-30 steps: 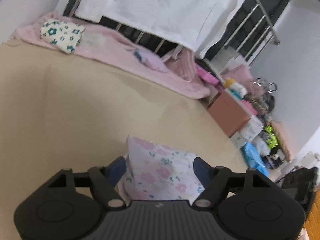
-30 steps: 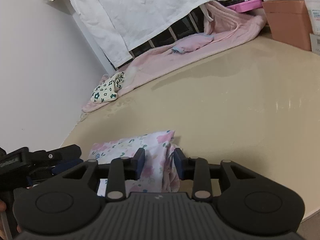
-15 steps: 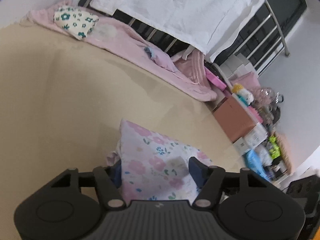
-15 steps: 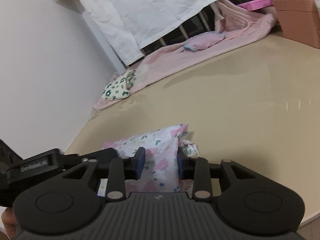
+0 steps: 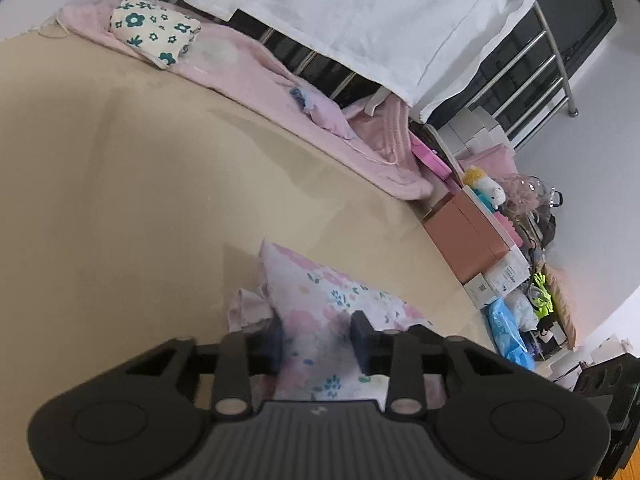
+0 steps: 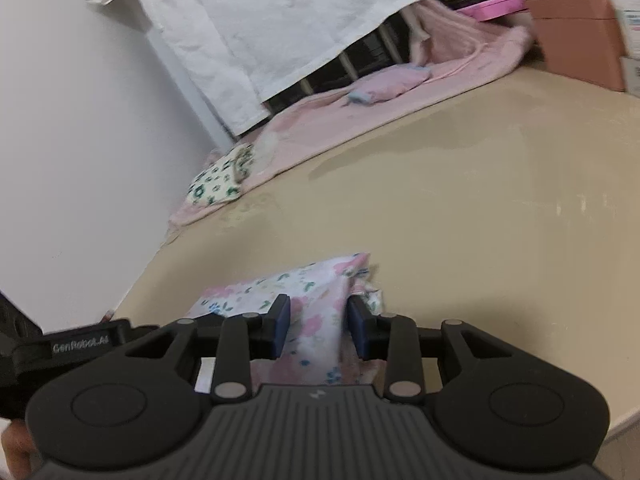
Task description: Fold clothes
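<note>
Both tongs straddle a pink floral garment (image 5: 320, 316) bunched at the beige table's (image 5: 120, 200) near edge: left tongs (image 5: 316, 342) and right tongs (image 6: 316, 322) stand parted around the cloth, apparently to pinch or release. At 11 o'clock, a green-flowered bundle (image 5: 154, 28) sits on a pink blanket (image 5: 256, 68).

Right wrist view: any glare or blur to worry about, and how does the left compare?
Right wrist: pale glare streaks on the table at right, floral cloth slightly smeared between the right gripper fingers, far clutter soft. Left wrist: strong fisheye bending at the edges, soft shadow on the table left of the cloth, cloth near the left gripper fingers blurred.
</note>
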